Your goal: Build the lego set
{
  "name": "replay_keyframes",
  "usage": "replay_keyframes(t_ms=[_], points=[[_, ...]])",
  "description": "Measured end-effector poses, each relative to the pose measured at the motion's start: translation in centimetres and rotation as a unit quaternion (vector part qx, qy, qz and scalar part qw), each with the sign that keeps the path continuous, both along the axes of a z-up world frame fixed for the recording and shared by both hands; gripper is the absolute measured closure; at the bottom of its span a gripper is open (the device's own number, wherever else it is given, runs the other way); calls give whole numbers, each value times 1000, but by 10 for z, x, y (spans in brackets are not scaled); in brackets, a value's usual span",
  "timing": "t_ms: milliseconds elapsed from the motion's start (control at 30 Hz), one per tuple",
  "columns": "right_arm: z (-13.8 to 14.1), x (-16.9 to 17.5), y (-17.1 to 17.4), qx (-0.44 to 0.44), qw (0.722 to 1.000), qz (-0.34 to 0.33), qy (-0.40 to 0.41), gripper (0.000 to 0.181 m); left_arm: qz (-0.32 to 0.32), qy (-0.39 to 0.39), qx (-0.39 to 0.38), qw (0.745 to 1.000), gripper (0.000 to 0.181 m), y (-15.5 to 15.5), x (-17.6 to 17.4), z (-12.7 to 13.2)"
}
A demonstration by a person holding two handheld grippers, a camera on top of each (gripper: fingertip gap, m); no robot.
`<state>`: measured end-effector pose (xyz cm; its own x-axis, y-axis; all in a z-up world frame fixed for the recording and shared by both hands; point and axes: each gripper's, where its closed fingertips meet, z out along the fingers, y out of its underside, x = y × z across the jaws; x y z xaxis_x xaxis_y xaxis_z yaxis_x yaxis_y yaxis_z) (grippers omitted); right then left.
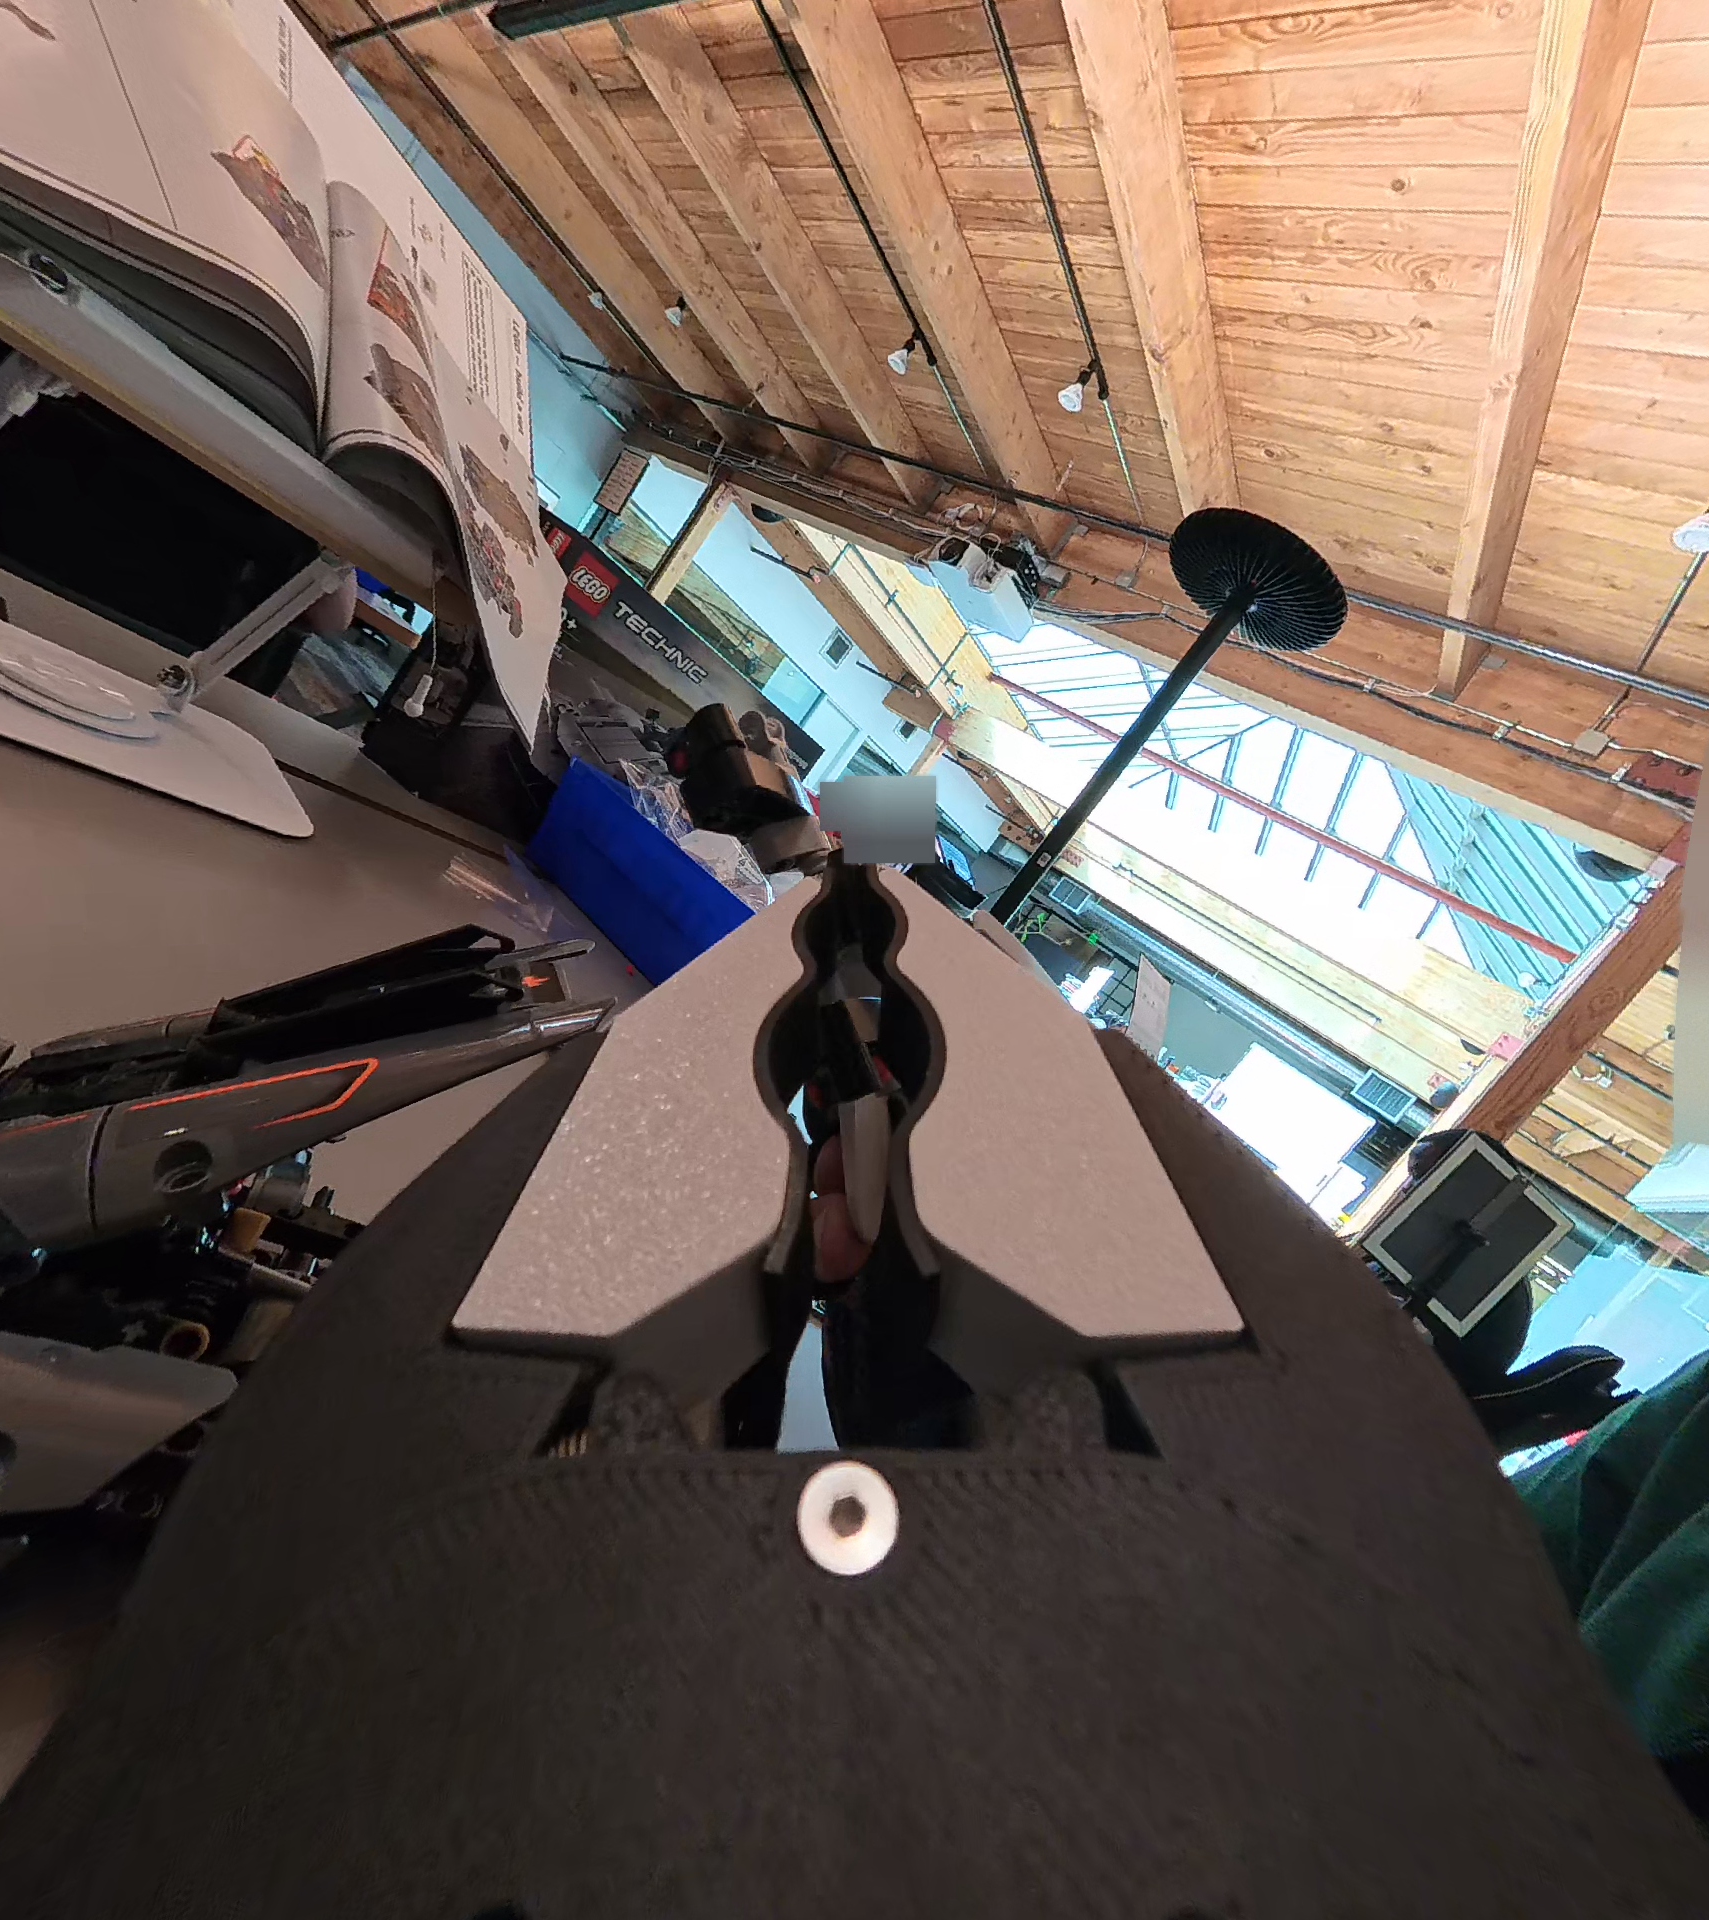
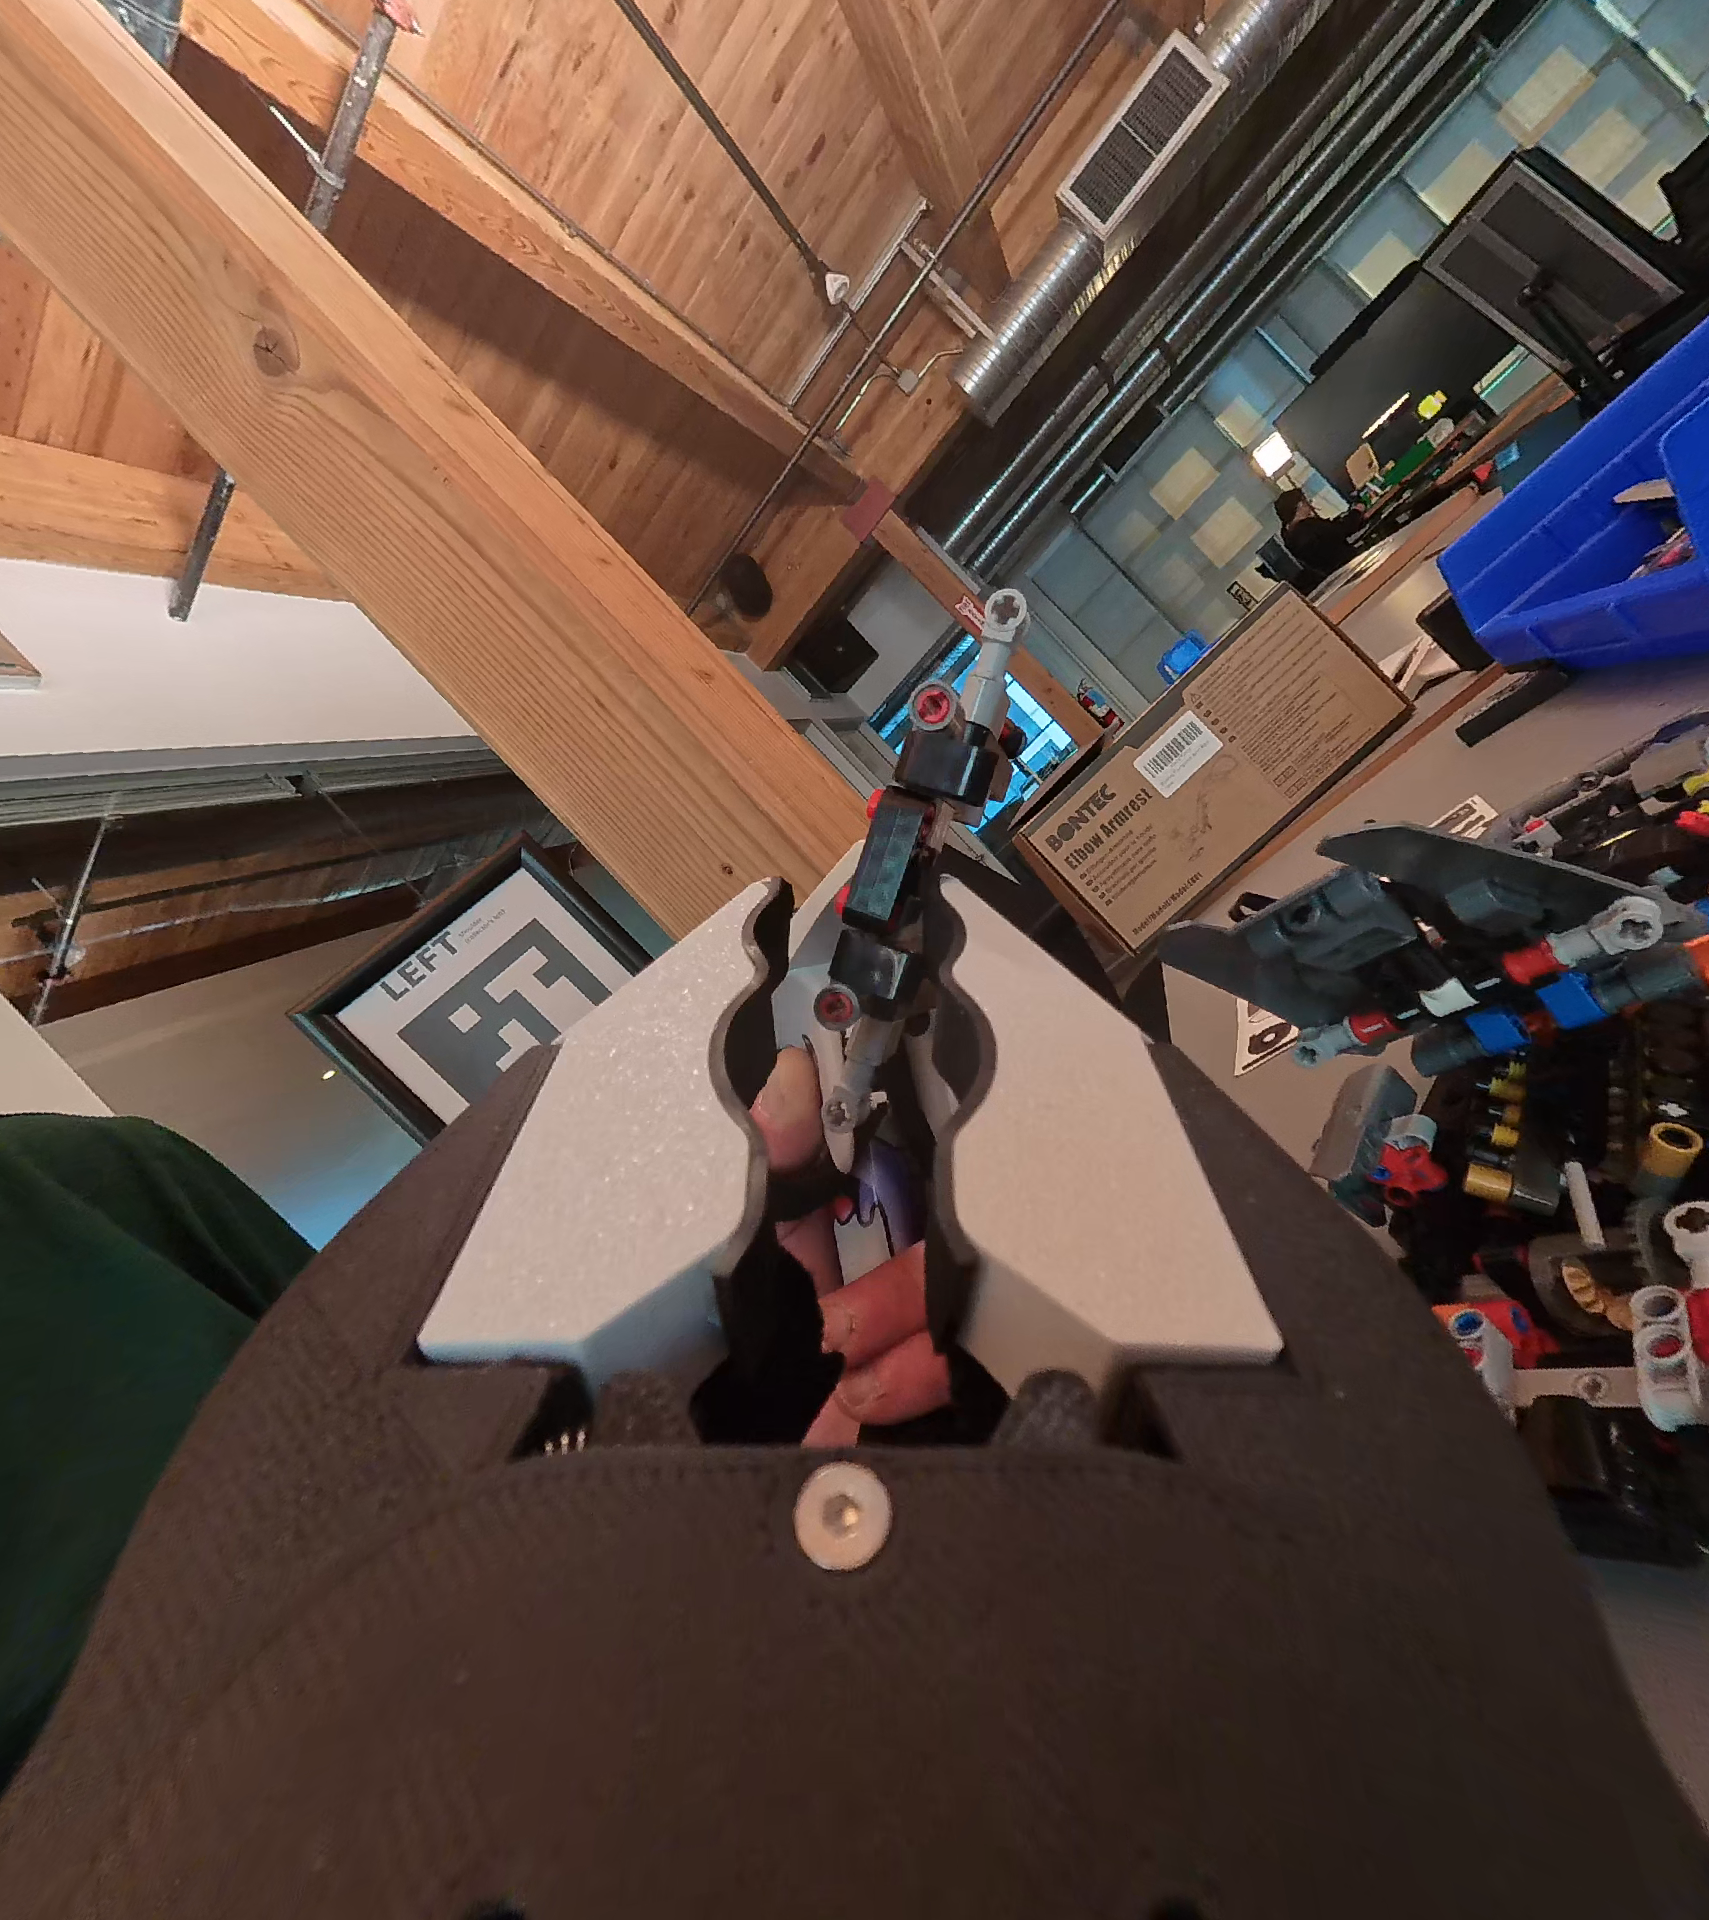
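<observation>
My right gripper [image 2: 860, 896] is shut on a small lego assembly [image 2: 917, 821] of black bricks, red pins and light grey rod ends, which sticks up beyond the fingertips. My left gripper [image 1: 852, 885] is nearly closed on a thin black, red and white piece [image 1: 855, 1049], which looks like the same assembly. A hand's fingers show through both gaps. The big lego model, dark grey with orange lines, lies on the table at the left of the left wrist view [image 1: 206, 1122] and at the right of the right wrist view [image 2: 1608, 1091].
An open instruction book [image 1: 341, 312] rests on a stand at the upper left. A blue bin [image 1: 621, 873] [image 2: 1660, 499] and a lego box [image 1: 642, 634] stand behind the model. A cardboard box [image 2: 1224, 769] sits farther back. A green sleeve [image 2: 50, 1299] is close by. The grippers are tip to tip, or close to it.
</observation>
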<state>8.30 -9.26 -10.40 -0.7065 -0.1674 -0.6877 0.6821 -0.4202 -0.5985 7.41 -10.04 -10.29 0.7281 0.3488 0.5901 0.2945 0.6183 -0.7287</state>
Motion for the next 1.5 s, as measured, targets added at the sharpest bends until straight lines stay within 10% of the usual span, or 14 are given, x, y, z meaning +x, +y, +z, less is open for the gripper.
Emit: replay_keyframes(t_ms=[1500], points=[[-22,-3,-4,15,999,2,-40,139,6,2,54,999,181,-23,-6,14]])
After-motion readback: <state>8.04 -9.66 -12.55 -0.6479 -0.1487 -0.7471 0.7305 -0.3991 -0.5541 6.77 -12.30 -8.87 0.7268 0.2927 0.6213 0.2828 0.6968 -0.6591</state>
